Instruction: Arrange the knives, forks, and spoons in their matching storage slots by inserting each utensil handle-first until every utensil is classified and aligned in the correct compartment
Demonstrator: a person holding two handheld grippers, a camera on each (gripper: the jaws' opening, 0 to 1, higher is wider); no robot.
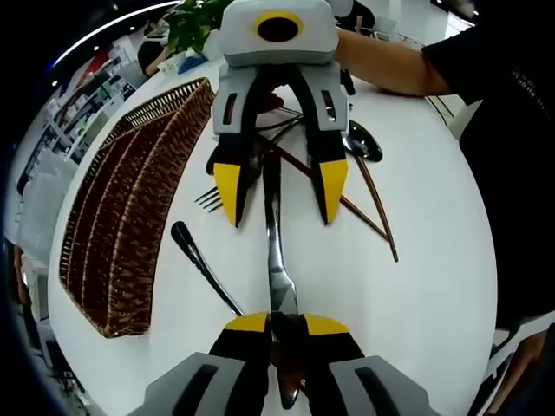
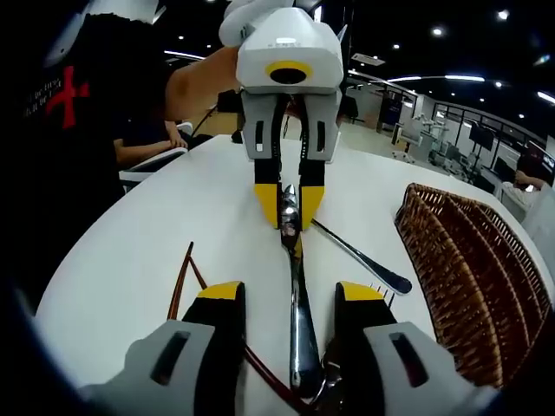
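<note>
the white round table [image 1: 416,286] carries everything. the wicker tray [image 1: 121,225], with long parallel slots, lies along one edge of it, open and seemingly without utensils so far, so sorting looks barely begun.

your left gripper [image 1: 286,325] is pressed together on one end of a silver utensil [image 1: 276,260] and holds it stretched out over the table middle. your right gripper [image 2: 290,303] faces it, jaws spread on either side of the same utensil's other end, not touching it as far as the frames show. this looks like a handover or a regrip: judged purpose, to turn the piece so the handle leads into a slot. whether it is a fork or a spoon cannot be told.

around it: a dark-handled spoon [image 1: 199,264] lies between the held utensil and the tray; a fork [image 1: 208,199] shows its tines beside the right gripper's fingertip; brown chopsticks [image 1: 373,212] cross the far side, and a spoon bowl [image 1: 362,141] sits by a person's forearm [image 1: 381,61] resting on the table edge.

in the way: the loose pile under the right gripper, and the dark-handled spoon on the path toward the tray.
</note>
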